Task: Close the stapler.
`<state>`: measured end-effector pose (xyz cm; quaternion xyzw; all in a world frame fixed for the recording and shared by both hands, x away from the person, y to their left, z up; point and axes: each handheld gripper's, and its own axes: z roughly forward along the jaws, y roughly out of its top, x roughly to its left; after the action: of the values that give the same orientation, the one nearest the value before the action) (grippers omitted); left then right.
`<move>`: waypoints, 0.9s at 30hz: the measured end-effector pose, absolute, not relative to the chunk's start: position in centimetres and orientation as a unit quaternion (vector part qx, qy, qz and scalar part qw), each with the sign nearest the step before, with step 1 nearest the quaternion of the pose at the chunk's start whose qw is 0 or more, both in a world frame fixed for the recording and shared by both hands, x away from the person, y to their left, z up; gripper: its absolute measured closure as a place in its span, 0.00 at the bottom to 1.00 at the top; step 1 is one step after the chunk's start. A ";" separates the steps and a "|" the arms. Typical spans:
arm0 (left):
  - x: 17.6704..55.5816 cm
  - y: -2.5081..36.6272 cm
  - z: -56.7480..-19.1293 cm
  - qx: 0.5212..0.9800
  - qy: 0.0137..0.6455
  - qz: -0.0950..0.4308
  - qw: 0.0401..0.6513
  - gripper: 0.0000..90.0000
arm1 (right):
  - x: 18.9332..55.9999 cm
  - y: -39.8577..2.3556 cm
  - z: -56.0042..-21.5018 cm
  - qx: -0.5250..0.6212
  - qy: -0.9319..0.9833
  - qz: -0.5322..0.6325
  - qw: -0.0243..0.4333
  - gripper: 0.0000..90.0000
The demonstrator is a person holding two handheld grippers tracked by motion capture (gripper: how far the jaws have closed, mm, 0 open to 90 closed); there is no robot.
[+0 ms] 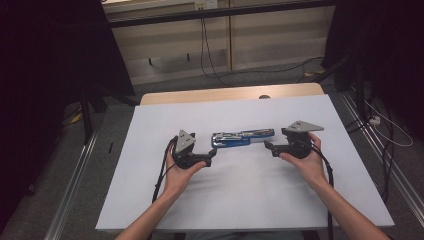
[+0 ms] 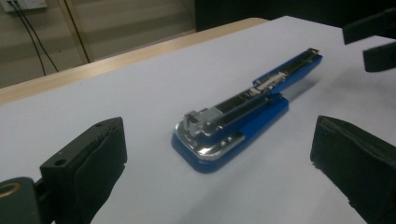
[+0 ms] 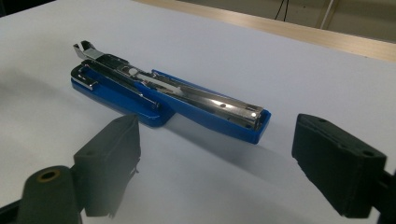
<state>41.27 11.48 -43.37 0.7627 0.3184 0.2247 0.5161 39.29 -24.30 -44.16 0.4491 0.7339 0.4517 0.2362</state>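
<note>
A blue stapler lies swung open flat on the white table top, its metal magazine facing up. My left gripper rests on the table just left of it, held in a hand, with its jaws open and pointing right. In the left gripper view the stapler lies ahead of the open left gripper, untouched. My right gripper sits just right of the stapler, jaws open and pointing left. In the right gripper view the stapler lies beyond the open right gripper.
The white sheet covers a wooden table whose far edge shows. Metal rails run along the floor on both sides. Cables trail on the floor behind, before a pale panelled wall. The other gripper's jaws appear at top right.
</note>
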 end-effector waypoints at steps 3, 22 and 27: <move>41.9 11.4 -43.4 0.763 0.322 0.222 0.515 0.05 | 39.3 -24.4 -44.2 0.450 0.734 0.452 0.235 0.20; 42.4 11.3 -44.4 0.766 0.344 0.207 0.503 0.07 | 39.3 -24.4 -44.8 0.439 0.753 0.443 0.211 0.62; 42.4 11.1 -44.5 0.768 0.340 0.199 0.505 0.12 | 39.3 -24.4 -45.0 0.447 0.753 0.438 0.204 0.77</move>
<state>42.37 11.14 -44.52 0.7683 0.3395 0.1988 0.5048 39.27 -24.42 -45.02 0.4471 0.7527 0.4379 0.2042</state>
